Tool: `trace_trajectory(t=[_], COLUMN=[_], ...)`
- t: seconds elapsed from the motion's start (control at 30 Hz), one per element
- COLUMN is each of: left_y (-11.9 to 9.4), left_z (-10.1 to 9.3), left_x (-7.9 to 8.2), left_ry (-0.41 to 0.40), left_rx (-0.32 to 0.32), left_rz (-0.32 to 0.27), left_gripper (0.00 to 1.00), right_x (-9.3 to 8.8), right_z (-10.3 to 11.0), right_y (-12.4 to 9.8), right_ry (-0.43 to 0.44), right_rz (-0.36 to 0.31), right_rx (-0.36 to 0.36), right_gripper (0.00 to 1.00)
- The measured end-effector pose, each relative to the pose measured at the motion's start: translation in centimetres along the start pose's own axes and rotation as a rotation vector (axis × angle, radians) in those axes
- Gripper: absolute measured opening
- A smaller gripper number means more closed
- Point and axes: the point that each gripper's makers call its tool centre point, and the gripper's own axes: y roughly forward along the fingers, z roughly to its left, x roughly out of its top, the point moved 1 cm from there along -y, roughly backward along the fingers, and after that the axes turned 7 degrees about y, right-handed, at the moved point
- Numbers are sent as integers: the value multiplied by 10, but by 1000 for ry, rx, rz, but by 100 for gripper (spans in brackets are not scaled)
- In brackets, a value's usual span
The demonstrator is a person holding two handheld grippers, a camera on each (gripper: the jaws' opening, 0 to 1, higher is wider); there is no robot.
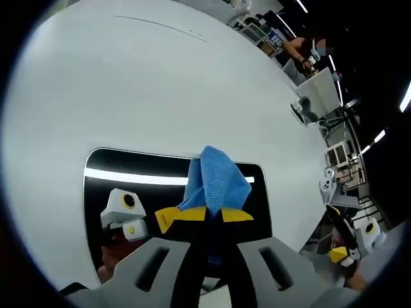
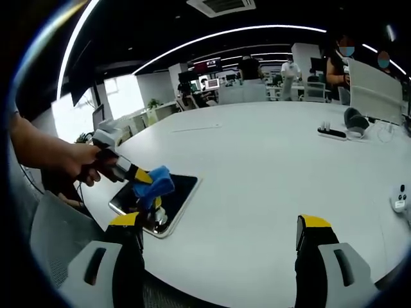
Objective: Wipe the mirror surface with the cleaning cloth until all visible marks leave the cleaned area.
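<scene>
While the left hand-held gripper is closed on the blue cleaning cloth, its yellow-tipped jaws pinch the lower part of the cloth, and the cloth stands up in a loose fold over the mirror. In the left gripper view the mirror is a dark rectangle with rounded corners, lying flat on the white bench just in front of the jaws. Its glass reflects a bright ceiling light as a white stripe and also the gripper itself; I cannot tell if any marks are on it.

The right gripper view gives what the other does not: the right hand-held gripper has its jaws wide apart with nothing between them, over the near part of the bench. To the left of it, a person's hand holds the left hand-held gripper, and the cloth touches the mirror near the bench edge. Farther away on the bench lies a pair of headphones, and behind them is an open office.
</scene>
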Motion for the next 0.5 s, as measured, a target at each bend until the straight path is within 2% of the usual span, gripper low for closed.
trace_trajectory(t=[0.2,0.3,0.5], left_y=[-9,-13,-19], left_z=[13,21,34], left_x=[1,2,4], left_ry=[-22,-40,-37], left_rx=[-1,-8,-4], left_rz=[-2,-12,-13], left_gripper=[3,3,3], right_x=[-1,8,6], right_z=[0,14,13], right_y=[1,-1,0], right_ry=[-3,-62,-70], right_rz=[5,-47,-33], right_rx=[1,80,70], right_gripper=[99,99,99])
